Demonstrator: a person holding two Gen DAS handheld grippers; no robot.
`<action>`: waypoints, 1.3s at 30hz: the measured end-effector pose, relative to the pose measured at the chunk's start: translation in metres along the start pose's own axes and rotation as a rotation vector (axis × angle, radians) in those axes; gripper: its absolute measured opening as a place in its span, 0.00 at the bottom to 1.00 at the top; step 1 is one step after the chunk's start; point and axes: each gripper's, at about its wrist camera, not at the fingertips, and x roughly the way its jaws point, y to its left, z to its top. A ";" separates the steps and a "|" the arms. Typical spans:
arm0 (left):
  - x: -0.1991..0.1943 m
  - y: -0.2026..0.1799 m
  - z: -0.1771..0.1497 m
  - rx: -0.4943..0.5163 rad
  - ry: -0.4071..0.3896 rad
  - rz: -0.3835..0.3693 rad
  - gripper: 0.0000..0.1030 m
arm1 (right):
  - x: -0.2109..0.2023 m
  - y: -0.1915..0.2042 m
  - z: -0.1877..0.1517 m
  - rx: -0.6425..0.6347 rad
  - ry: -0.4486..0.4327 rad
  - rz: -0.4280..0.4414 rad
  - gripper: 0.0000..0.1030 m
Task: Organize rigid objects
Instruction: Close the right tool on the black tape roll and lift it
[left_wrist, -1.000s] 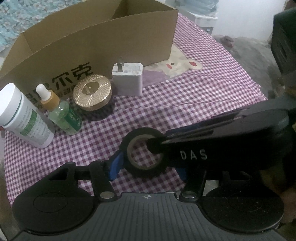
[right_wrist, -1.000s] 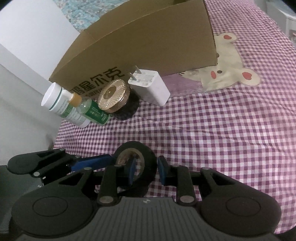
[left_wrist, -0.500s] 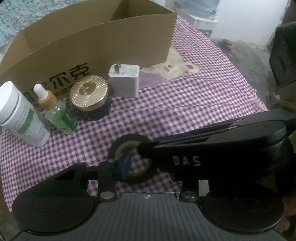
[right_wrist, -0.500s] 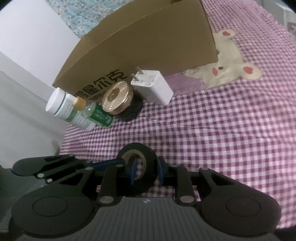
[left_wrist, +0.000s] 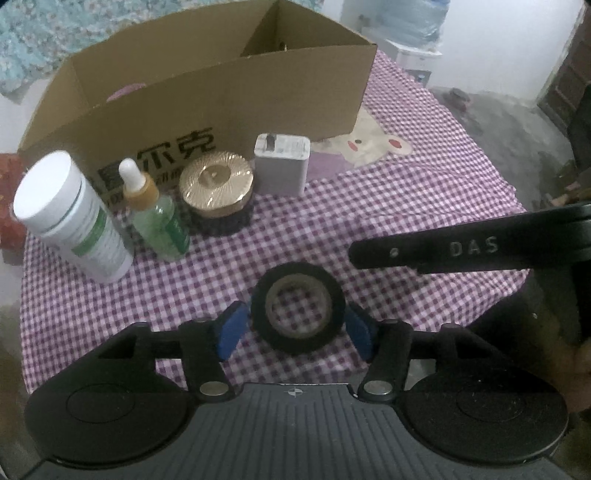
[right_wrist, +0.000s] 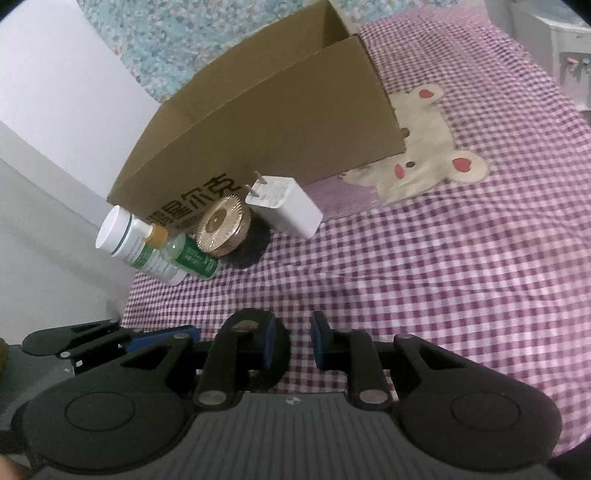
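While left jaws straddle tape roll (left_wrist: 298, 311), right jaws part empty.

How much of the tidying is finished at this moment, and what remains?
Looks done: a white bottle, a green dropper bottle, a gold-lidded round jar and a white charger block stand in a row before the brown cardboard box. In hand: nothing; the black tape roll lies flat between the pads of the open left gripper; the right gripper is open too. Left: probably gripping the roll and placing it.
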 end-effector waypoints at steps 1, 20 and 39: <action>0.001 0.000 0.000 0.004 0.007 -0.002 0.60 | -0.001 0.001 -0.002 -0.004 0.004 -0.004 0.24; 0.016 -0.014 -0.003 0.083 -0.018 0.049 0.52 | 0.027 0.019 -0.012 -0.046 0.067 0.000 0.24; -0.001 -0.004 -0.011 0.081 -0.068 0.087 0.55 | 0.021 0.030 -0.006 -0.096 0.031 -0.014 0.19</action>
